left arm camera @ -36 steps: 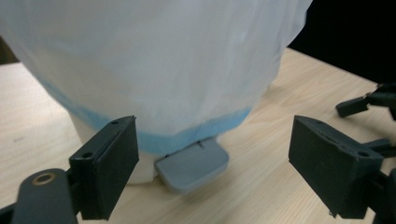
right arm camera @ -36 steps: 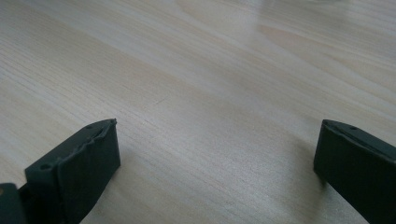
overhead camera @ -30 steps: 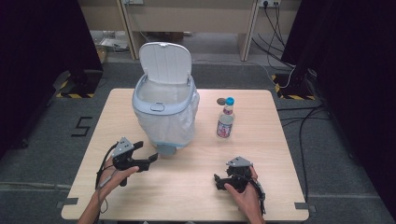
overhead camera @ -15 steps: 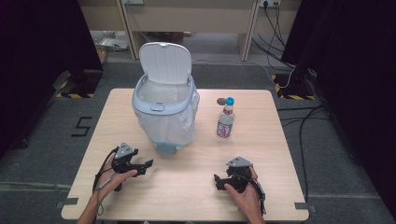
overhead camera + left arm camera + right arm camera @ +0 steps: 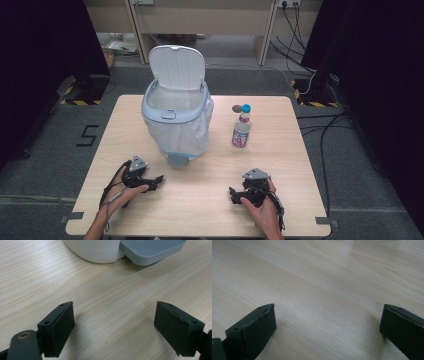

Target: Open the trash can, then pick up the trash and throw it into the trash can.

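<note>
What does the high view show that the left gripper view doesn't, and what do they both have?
The high view alone gives the bin's open lid, the bottle with its blue cap, the right gripper and both hands. The left gripper view alone gives a close look at the left gripper, its jaws wide apart with nothing between them, and the ridges on the grey pedal. Both share the wooden table, the bin's base and that pedal.

a light wooden table (image 5: 300,150) carries a white pedal bin (image 5: 177,122) and a plastic bottle (image 5: 241,130).
</note>
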The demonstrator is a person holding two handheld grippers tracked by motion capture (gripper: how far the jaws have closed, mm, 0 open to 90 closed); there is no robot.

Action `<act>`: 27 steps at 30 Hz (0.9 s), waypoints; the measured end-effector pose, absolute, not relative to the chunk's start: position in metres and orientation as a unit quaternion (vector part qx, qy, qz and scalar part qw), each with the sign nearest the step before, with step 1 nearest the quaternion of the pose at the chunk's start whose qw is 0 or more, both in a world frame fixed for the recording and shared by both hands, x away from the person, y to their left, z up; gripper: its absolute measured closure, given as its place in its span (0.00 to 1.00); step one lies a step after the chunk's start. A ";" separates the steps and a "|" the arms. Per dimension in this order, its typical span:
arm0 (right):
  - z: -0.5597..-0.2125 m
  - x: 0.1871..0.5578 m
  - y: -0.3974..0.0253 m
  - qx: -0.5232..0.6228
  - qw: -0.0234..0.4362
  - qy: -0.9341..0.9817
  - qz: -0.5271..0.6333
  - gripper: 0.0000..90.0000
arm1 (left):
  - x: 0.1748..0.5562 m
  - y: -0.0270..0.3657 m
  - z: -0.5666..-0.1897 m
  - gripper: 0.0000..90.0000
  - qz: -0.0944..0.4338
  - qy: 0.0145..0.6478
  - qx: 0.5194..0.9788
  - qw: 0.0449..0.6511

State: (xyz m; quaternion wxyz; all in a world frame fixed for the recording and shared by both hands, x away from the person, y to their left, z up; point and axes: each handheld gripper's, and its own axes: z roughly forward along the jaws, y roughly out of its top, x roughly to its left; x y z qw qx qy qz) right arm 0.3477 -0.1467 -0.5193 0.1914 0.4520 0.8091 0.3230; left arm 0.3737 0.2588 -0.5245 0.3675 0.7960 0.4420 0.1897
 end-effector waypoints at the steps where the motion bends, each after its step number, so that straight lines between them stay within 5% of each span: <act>1: -0.519 0.348 -0.147 0.452 0.192 0.809 0.323 0.01 | 0.374 0.259 -0.525 0.17 0.190 0.443 0.795 0.367; 14: -0.519 0.347 -0.147 0.450 0.190 0.810 0.323 0.01 | 0.374 0.259 -0.525 0.16 0.189 0.444 0.795 0.366; 16: -0.519 0.347 -0.147 0.447 0.185 0.810 0.330 0.06 | 0.374 0.259 -0.525 0.16 0.189 0.445 0.795 0.367; 18: -0.517 0.346 -0.150 0.437 0.190 0.808 0.346 0.25 | 0.374 0.259 -0.525 0.16 0.189 0.445 0.795 0.367; 21: -0.512 0.346 -0.154 0.439 0.219 0.791 0.366 0.14 | 0.375 0.258 -0.525 0.16 0.190 0.447 0.793 0.367; 27: -0.498 0.356 -0.164 0.444 0.244 0.774 0.381 0.16 | 0.376 0.258 -0.525 0.16 0.191 0.447 0.793 0.368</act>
